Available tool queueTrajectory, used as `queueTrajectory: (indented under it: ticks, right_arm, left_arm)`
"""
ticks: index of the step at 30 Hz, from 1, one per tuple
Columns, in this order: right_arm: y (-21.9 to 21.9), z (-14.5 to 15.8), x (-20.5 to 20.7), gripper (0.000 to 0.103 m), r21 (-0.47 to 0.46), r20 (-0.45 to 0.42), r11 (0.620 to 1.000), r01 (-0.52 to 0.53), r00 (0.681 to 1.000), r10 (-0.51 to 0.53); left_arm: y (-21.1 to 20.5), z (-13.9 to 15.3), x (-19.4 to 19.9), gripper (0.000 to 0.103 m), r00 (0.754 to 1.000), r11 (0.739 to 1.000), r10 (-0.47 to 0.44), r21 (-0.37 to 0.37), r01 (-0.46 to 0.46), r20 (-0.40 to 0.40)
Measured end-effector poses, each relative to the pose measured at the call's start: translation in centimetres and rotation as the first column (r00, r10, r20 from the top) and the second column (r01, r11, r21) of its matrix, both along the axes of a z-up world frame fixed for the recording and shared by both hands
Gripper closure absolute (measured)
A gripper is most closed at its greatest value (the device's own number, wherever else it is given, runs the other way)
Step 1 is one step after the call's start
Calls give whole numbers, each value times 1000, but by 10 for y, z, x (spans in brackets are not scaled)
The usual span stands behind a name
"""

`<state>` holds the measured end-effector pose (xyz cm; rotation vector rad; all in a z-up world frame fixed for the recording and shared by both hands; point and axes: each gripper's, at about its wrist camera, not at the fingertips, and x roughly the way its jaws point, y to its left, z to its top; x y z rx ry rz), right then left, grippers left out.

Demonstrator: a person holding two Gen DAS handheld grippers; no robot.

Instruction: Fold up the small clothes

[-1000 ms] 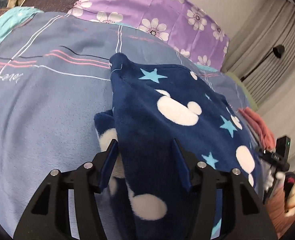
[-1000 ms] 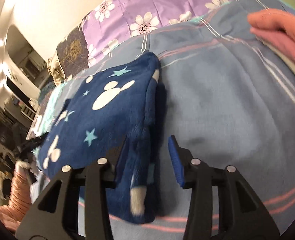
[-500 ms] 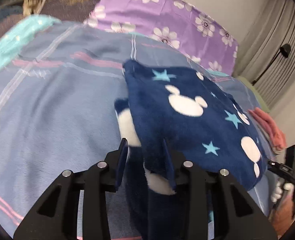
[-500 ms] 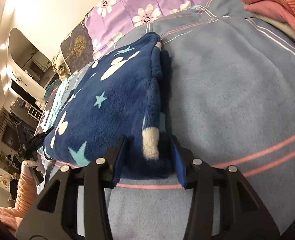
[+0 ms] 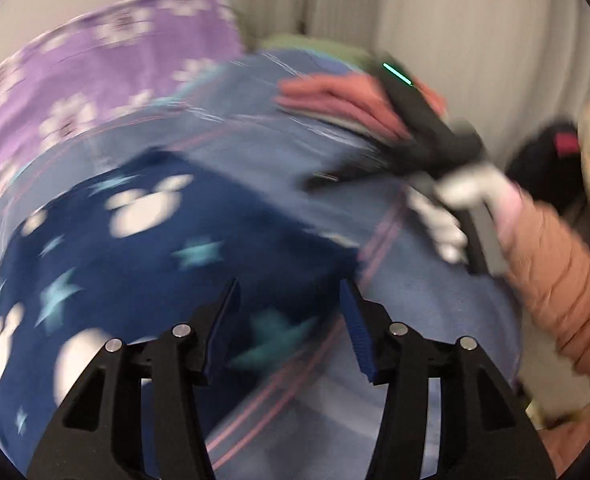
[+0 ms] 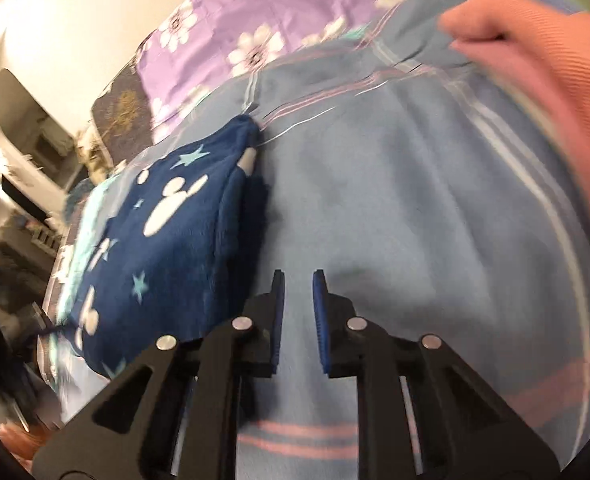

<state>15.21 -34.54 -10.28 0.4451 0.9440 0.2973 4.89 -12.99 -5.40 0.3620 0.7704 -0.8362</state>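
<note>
Below both cameras lies a blue bedspread point(image 6: 395, 208) with thin pink and white stripes. On it sits a folded navy fleece garment point(image 6: 167, 248), printed with white mouse-head shapes and pale blue stars.

From the right wrist view, the right gripper point(image 6: 298, 316) hangs over bare bedspread. Its jaws have just been closing and now stand nearly together, a narrow gap left between the blue pads, with nothing in it. The folded garment lies just to the left of this gripper, its near edge beside the left finger, not held. Ahead and to the right sits a pile of pink clothing point(image 6: 543, 80). Ahead and to the left is a purple pillow with white flowers point(image 6: 279, 20).

From the left wrist view, which is badly blurred, the left gripper point(image 5: 291, 328) has its jaws about half open, having just been opening. The garment's near corner shows between and beyond the fingers, but the pads do not press on it. To the right, a person's hand in a white glove point(image 5: 455, 200) with a peach sleeve point(image 5: 555, 288) holds the other gripper.
</note>
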Motion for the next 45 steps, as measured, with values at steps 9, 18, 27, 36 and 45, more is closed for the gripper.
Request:
queueTrajectory:
  ticks: [9, 18, 27, 36, 45]
  right_arm:
    - [36, -9, 57, 64, -104, -37, 979, -177, 984, 174]
    - [34, -19, 86, 59, 90, -14, 963, -255, 966, 258]
    - [36, 5, 83, 94, 170, 94, 967, -187, 980, 173]
    - [43, -25, 100, 92, 27, 47, 993, -116, 992, 115]
    - [44, 38, -3, 87, -20, 182, 978, -207, 961, 207]
  left_arm:
    - [-59, -44, -11, 48, 990, 965, -55, 260, 20, 126]
    - [-66, -49, -7, 49, 992, 966, -45, 257, 14, 114]
    - [-57, -38, -2, 85, 996, 986, -72, 156, 64, 49]
    - [-67, -68, -8, 83, 992, 977, -126, 177, 120, 24]
    - [-37, -46, -26, 65, 989, 989, -143, 14, 144, -45]
